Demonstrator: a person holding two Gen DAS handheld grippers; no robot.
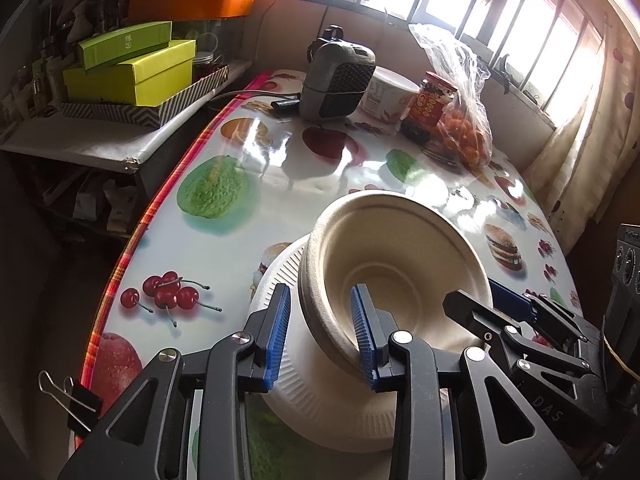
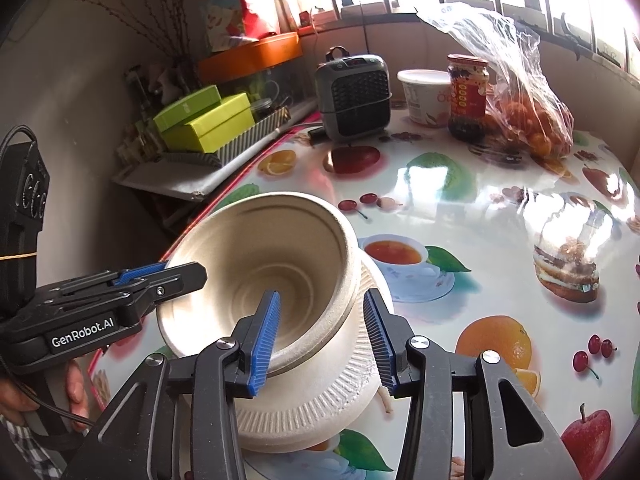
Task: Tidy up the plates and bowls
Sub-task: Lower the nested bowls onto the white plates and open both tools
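A beige paper bowl [image 1: 400,248] stands tilted on an upside-down ribbed white paper plate [image 1: 320,396] near the table's front edge. My left gripper [image 1: 324,336] is open, its fingers on either side of the bowl's near rim, one inside and one outside. My right gripper [image 2: 324,340] is open too, straddling the bowl's [image 2: 272,248] opposite rim above the plate [image 2: 320,404]. In the left wrist view the right gripper [image 1: 476,300] shows at the bowl's right rim; the right wrist view shows the left gripper [image 2: 176,272] at its left rim.
A fruit-print tablecloth [image 2: 480,208] covers the table. At the back stand a small grey heater [image 2: 356,96], a white tub [image 2: 424,96], a red-labelled jar [image 2: 468,96] and a plastic bag of oranges [image 2: 528,120]. Green boxes [image 1: 132,68] sit on a side shelf left.
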